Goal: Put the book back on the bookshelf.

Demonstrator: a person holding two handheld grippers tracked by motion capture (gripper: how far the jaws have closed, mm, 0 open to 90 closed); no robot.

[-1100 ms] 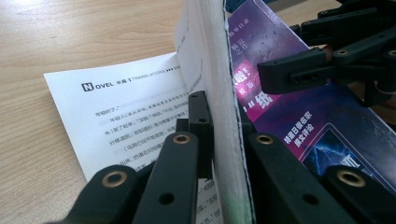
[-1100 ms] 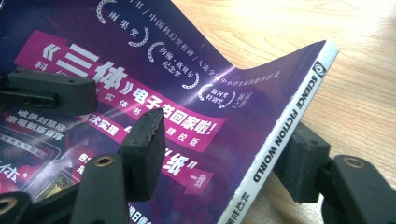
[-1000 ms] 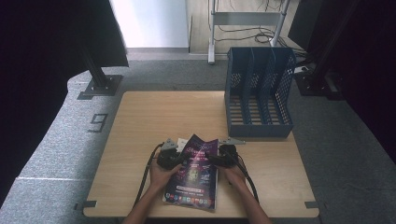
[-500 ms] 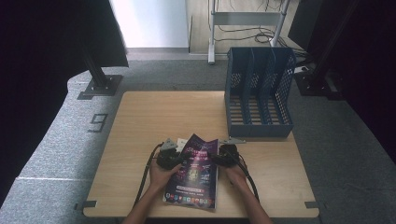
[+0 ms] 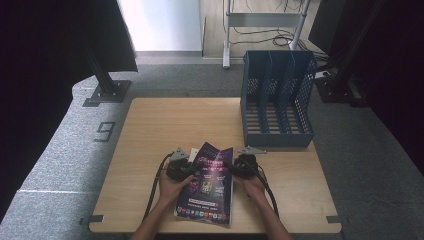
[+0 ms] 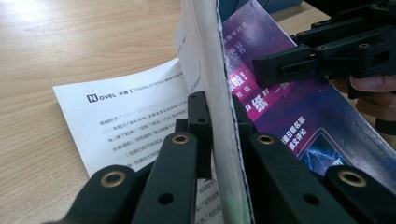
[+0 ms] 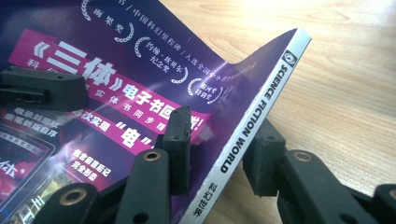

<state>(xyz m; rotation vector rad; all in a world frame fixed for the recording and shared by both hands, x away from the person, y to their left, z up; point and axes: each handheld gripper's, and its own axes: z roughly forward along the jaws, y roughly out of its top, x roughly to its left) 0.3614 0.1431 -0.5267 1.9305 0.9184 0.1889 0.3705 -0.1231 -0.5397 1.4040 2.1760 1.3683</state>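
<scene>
A purple-covered magazine lies at the table's front, its far end lifted. My left gripper is shut on its open page edge, and in the left gripper view the white page block stands between the pads. My right gripper faces it from the spine side. Its jaws have just been closing around the white spine marked "SCIENCE FICTION WORLD". One pad is over the cover, the other under the spine, and a sliver of cover still shows beside the pad.
A blue mesh file rack with three slots stands at the back right of the wooden table. A printed white page of the magazine lies flat on the wood. Grey carpet surrounds the table.
Both hands stay where they were. The magazine's far end looks much the same, raised between the two grippers.
</scene>
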